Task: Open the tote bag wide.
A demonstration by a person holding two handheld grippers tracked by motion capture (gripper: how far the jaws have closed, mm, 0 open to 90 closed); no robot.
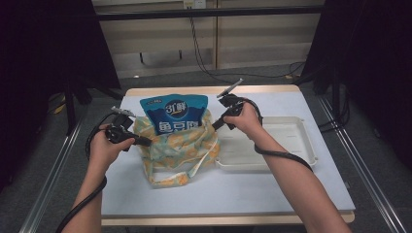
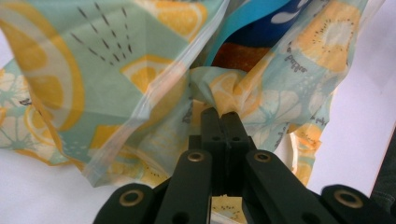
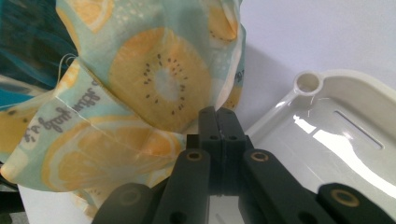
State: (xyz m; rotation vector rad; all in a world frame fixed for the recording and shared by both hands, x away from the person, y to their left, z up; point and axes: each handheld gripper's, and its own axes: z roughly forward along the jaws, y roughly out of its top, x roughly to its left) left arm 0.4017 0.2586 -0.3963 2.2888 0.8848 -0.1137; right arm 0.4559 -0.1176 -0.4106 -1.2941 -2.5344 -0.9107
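A blue snack packet [image 1: 173, 114] printed with "3" and Chinese characters stands in a fruit-patterned cloth bag [image 1: 177, 148] on the worktop [image 1: 272, 189], its lower half hidden by the cloth. The left hand-held gripper [image 1: 147, 141] pinches the bag's left rim; the right hand-held gripper [image 1: 215, 126] pinches its right rim. Just beside the bag lies a white tray [image 1: 291, 141].

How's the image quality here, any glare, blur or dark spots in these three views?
High view: table evenly lit, surroundings nearly black, picture slightly soft. Left gripper view: fruit-print bag is blurred up close, while the left gripper stays sharper. Right gripper view: bright glare streaks on the white tray; the bag's kiwi print looks soft.
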